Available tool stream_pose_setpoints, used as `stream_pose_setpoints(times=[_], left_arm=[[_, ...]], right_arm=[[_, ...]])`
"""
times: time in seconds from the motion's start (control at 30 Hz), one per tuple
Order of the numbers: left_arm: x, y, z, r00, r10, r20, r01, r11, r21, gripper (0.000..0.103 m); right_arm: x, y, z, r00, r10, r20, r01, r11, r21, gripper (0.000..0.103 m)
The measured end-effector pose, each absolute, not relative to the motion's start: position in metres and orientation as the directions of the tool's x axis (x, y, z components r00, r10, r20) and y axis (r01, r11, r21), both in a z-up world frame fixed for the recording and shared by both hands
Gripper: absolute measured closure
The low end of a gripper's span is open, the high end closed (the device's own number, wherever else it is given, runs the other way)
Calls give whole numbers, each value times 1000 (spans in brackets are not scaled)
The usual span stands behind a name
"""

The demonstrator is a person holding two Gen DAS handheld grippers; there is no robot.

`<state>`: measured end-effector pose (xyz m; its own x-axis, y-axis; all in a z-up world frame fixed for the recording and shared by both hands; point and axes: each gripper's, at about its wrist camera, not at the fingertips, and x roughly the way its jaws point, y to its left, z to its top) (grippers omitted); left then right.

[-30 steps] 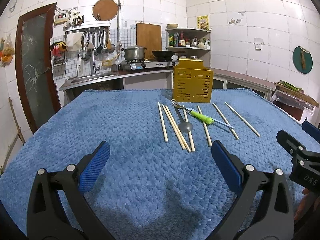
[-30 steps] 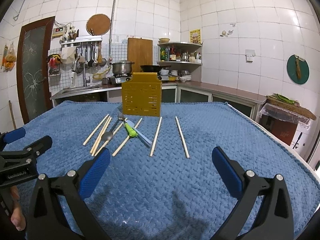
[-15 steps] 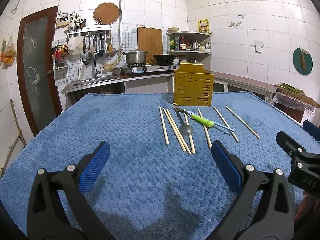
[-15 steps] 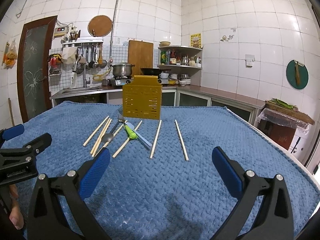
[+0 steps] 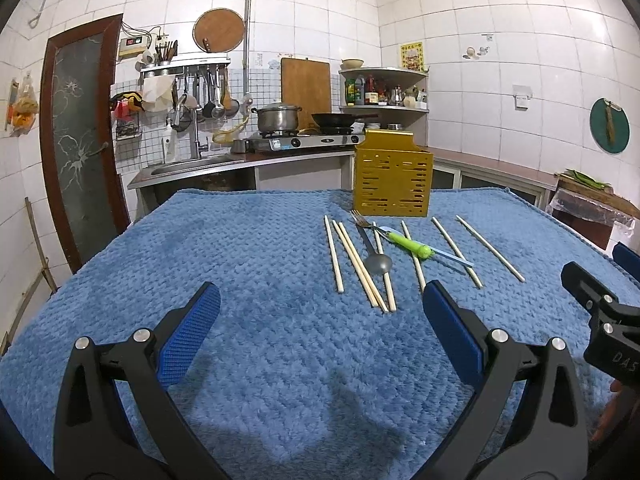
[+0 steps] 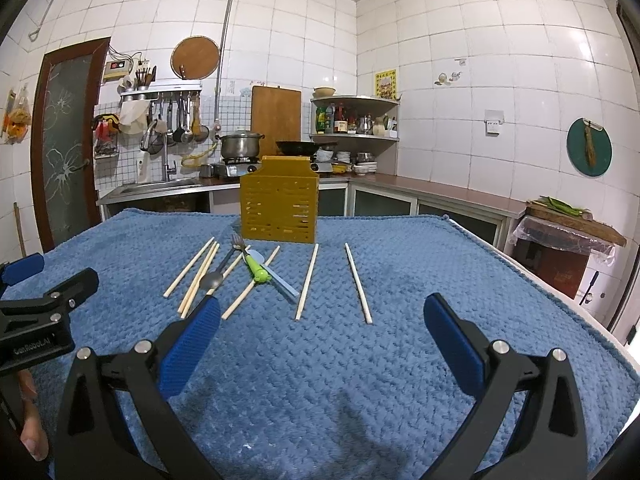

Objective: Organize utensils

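Observation:
A yellow slotted utensil holder [image 5: 392, 179] [image 6: 279, 204] stands upright at the far side of the blue towel. In front of it lie several pale wooden chopsticks [image 5: 333, 259] [image 6: 358, 282], a metal fork [image 5: 360, 221] [image 6: 237, 242], a metal spoon [image 5: 378, 263] [image 6: 212, 279] and a green-handled peeler [image 5: 412, 245] [image 6: 257, 269]. My left gripper [image 5: 320, 332] is open, low over the towel, short of the utensils. My right gripper [image 6: 320, 336] is open too, short of the two rightmost chopsticks. Nothing sits between either pair of blue pads.
The blue towel [image 5: 256, 256] [image 6: 420, 264] covers the whole table, whose right edge [image 6: 560, 296] drops off near a wooden stand. Behind are a sink counter [image 5: 192, 168], a stove with a pot [image 5: 278, 118] and a door [image 5: 76, 140].
Both views have tilted slightly upward, showing more wall. The utensils and holder lie as before, and both grippers stay open.

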<state>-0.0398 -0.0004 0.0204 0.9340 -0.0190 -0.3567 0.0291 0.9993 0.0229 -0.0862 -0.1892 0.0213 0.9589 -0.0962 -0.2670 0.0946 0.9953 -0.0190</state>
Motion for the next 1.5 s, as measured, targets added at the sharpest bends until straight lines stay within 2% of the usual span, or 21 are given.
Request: stream_pose_setpoints(times=[0.73,1.17,1.37,1.5], left_arm=[[-34,-3,16,927,-9,-375,25,999,36,5],[-26,2,15,908,-3,-419,12,1000,20,5],[-19,1,30,897,4,-443,21,998,52,5],[-4,5,54,897,-25,-442,41,999,28,5]], right_arm=[[-90,-193,22,961,-113,-253,115,993,-7,4],[-94,-190,23,969,-83,-232,82,997,-13,4],[-74,-195,35,954,-24,-299,22,1000,-10,4],[-48,-201,51,948,-12,-318,13,1000,1,4]])
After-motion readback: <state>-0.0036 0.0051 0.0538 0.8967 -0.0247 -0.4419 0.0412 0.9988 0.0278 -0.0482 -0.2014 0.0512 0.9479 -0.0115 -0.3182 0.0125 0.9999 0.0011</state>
